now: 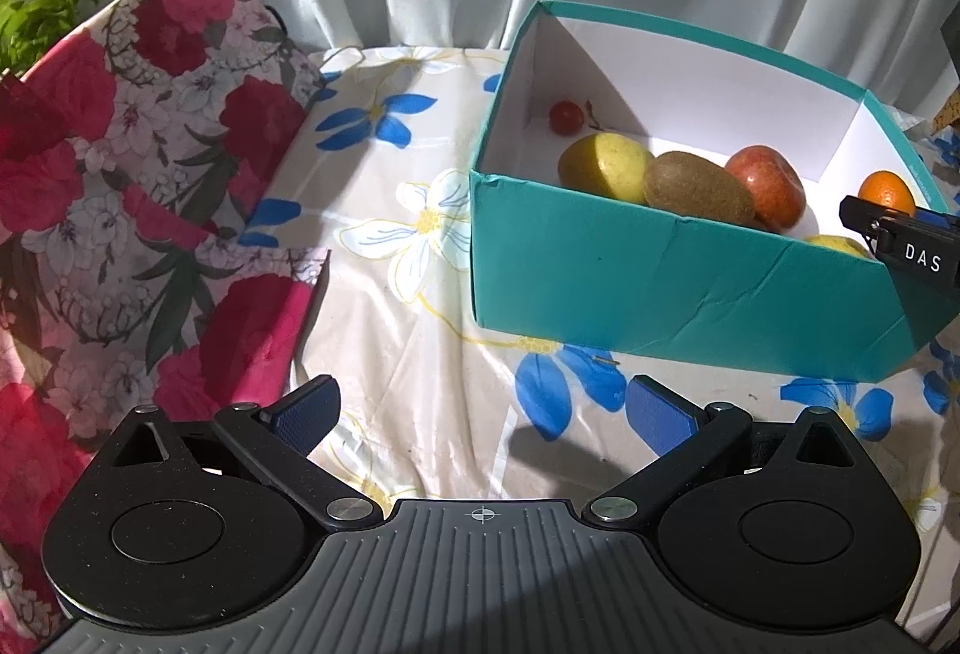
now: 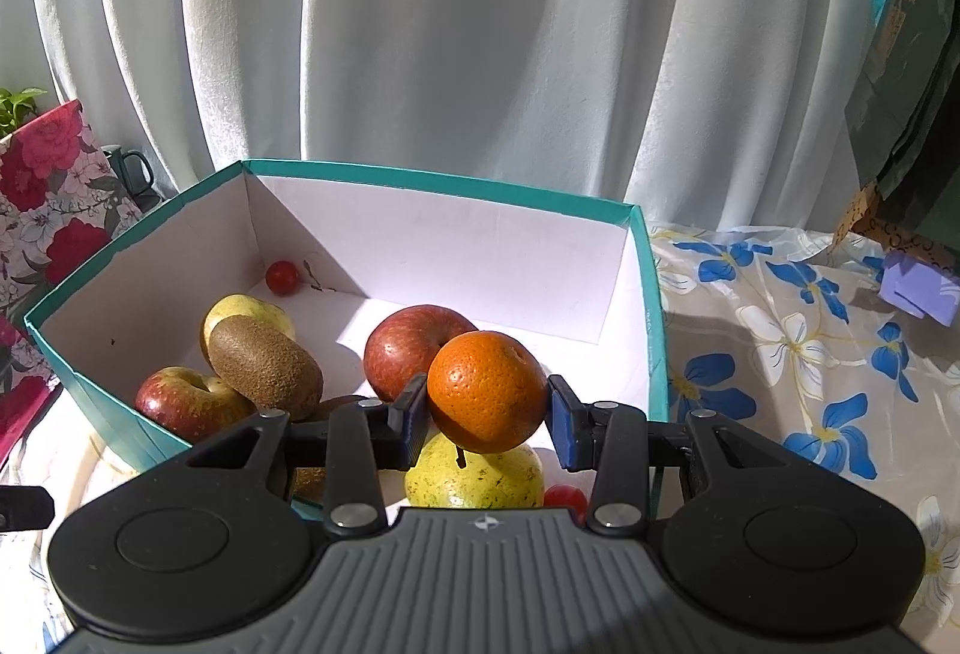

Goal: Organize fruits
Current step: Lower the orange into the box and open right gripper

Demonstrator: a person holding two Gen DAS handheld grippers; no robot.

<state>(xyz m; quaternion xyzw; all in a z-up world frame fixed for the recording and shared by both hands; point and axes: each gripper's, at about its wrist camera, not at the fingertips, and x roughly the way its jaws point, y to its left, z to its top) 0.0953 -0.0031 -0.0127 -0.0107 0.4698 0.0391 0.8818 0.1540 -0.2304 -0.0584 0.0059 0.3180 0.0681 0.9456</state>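
Note:
My right gripper [image 2: 487, 417] is shut on an orange [image 2: 485, 391] and holds it over the near side of a teal box [image 2: 654, 330]. In the box lie a red apple [image 2: 408, 348], a kiwi [image 2: 264, 366], a second red-yellow apple [image 2: 186, 402], a yellow pear [image 2: 237, 312], a green-yellow pear [image 2: 474, 477] under the orange, and two cherry tomatoes [image 2: 282, 276]. My left gripper [image 1: 480, 414] is open and empty above the cloth, left of and before the box [image 1: 660, 282]. The orange [image 1: 887, 192] and right gripper [image 1: 900, 240] show at the right edge there.
A flowered tablecloth [image 1: 420, 294] covers the table. A red floral bag [image 1: 132, 162] lies at the left, with a green plant [image 1: 42, 6] behind it. White curtains hang behind. A purple block [image 2: 918, 291] and a dark bag [image 2: 906, 84] stand at the right.

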